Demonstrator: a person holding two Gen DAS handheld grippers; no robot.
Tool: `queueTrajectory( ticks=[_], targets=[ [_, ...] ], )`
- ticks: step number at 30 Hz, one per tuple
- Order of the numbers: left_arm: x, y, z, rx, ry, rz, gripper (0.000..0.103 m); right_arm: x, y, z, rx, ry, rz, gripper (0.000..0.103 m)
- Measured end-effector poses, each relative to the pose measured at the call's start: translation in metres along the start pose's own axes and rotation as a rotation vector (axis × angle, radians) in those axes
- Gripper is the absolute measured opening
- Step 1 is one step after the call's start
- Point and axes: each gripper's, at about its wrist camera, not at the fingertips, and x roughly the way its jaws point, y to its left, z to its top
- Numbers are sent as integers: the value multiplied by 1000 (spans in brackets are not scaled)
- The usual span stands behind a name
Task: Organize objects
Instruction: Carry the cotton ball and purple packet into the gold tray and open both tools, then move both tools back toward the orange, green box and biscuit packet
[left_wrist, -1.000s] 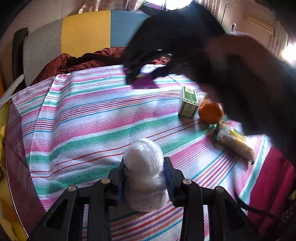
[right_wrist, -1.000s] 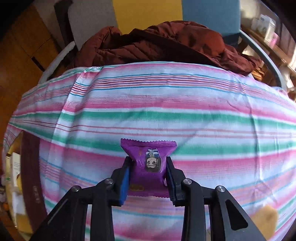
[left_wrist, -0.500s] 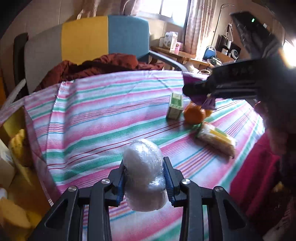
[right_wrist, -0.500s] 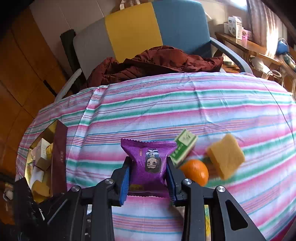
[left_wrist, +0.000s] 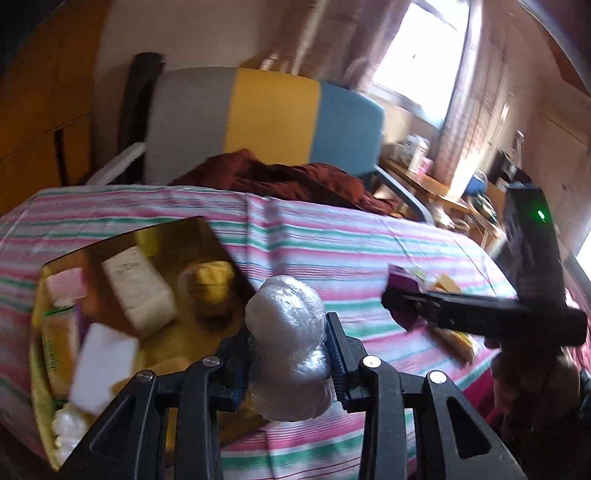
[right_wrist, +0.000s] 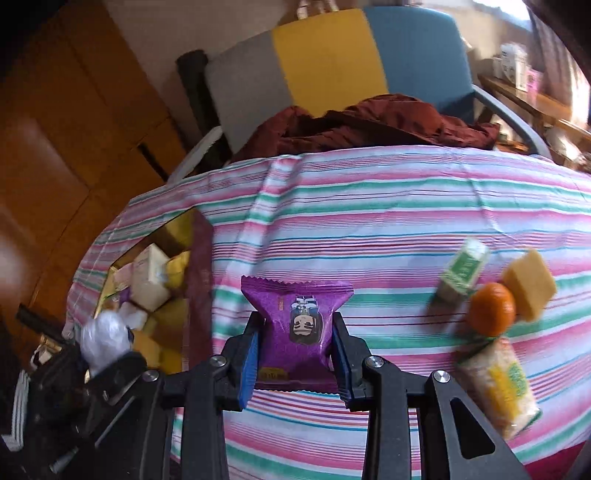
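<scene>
At the left stands the gold-lined box (left_wrist: 207, 236), open on the striped tablecloth (left_wrist: 332, 243) and already holding several wrapped items, so I judge it to be the collecting place for the task. The left gripper (left_wrist: 286, 354) pinches a white lump wrapped in clear plastic (left_wrist: 286, 332) between its pads and holds it just at the box's near right edge, probably for dropping it in. More to the right, the right gripper (right_wrist: 297, 354) is pressed on a purple snack packet (right_wrist: 297, 328) above the cloth beside the box, while the green carton (right_wrist: 463, 271), the orange (right_wrist: 493, 314), the yellow sponge (right_wrist: 530, 290) and the rice-cracker packet (right_wrist: 498, 384) lie well apart at the right, not yet collected.
</scene>
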Motion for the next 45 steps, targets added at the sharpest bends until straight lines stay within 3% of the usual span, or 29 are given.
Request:
queueTrajectory(
  ticks=[9,13,20,25,26,28,30,33,35,39,41,45],
  targets=[
    [-30,112,-10,-225,-28,126,36,27,100,-4,-170,47,98,35],
    [-41,146,-20,-281,-36,163,36,40,139,-1,-241,65,132,36],
    [-36,161,-27,-297,-18,154,36,69,199,9,-353,100,166,36],
    [-28,167,-24,-309,-16,161,36,88,227,28,-362,117,217,36],
    [-25,171,-22,-320,-15,161,37,91,233,34,-359,125,244,38],
    [-16,181,-18,-358,12,155,43,98,242,45,-336,114,281,54],
    [-8,189,-17,-397,34,137,47,102,248,53,-315,105,281,85],
    [-2,193,-21,-421,53,146,48,97,251,52,-300,90,292,94],
    [-2,193,-25,-428,56,145,48,91,250,48,-313,74,267,103],
    [-12,186,-35,-405,39,189,48,67,247,33,-389,-27,164,103],
    [-20,181,-38,-385,19,212,48,52,250,22,-460,-114,72,103],
    [-33,167,-39,-315,-18,260,48,17,258,-7,-593,-368,-159,103]
  ],
)
